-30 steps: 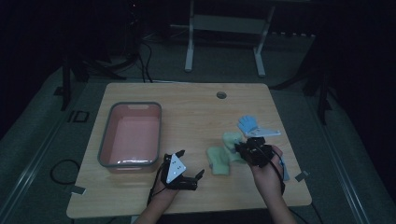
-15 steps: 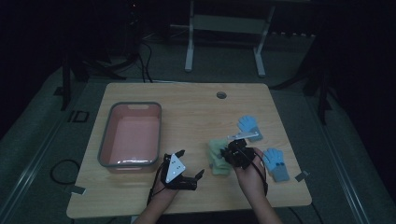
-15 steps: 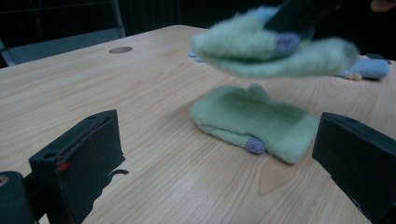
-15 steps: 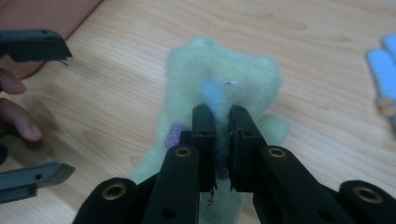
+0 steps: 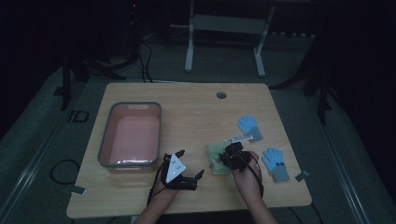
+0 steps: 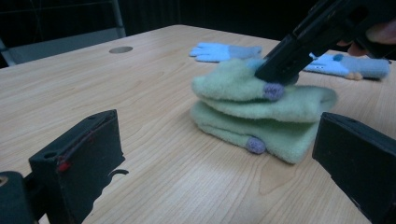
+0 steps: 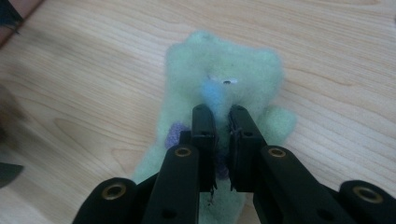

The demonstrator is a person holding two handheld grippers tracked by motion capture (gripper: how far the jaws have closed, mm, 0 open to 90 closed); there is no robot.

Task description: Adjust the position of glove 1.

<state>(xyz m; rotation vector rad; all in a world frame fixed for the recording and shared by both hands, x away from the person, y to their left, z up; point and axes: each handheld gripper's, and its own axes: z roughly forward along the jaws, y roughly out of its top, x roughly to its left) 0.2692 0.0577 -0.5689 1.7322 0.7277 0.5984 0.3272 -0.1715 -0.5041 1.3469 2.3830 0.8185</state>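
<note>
- near the front of the table (image 5: 196,100), a bit right of the middle, lie two green gloves (image 5: 215,157), one on top of the other.
- from your left gripper view the green gloves (image 6: 261,109) look soft and fuzzy, with small purple tips (image 6: 273,91) on them.
- your right gripper (image 5: 232,156) is down on the top green glove, and your right hand (image 5: 246,175) holds it from the near edge.
- from your right gripper view its two black jaws are almost pressed together, with just a thin gap. they sit right on the green gloves (image 7: 219,79) by a little blue patch (image 7: 214,93). you cannot tell if they pinch any of the fuzz.
- your left gripper view shows the right gripper (image 6: 292,51) coming in from the top right, its tip touching the top glove.
- just right of the pile lie two blue gloves. one blue glove (image 5: 250,127) is farther back, and the other blue glove (image 5: 275,163) is nearer to you.
- your left gripper (image 5: 183,169) sits to the left of the green gloves, near the front edge, with its grey plate (image 5: 174,167) on top.
- its jaws are spread wide apart and hold nothing. the gloves lie ahead, well apart from them.
- off to the left stands a pink tub (image 5: 106,140) with a grey rim.
- far back on the table is a small round hole (image 5: 221,95).
</note>
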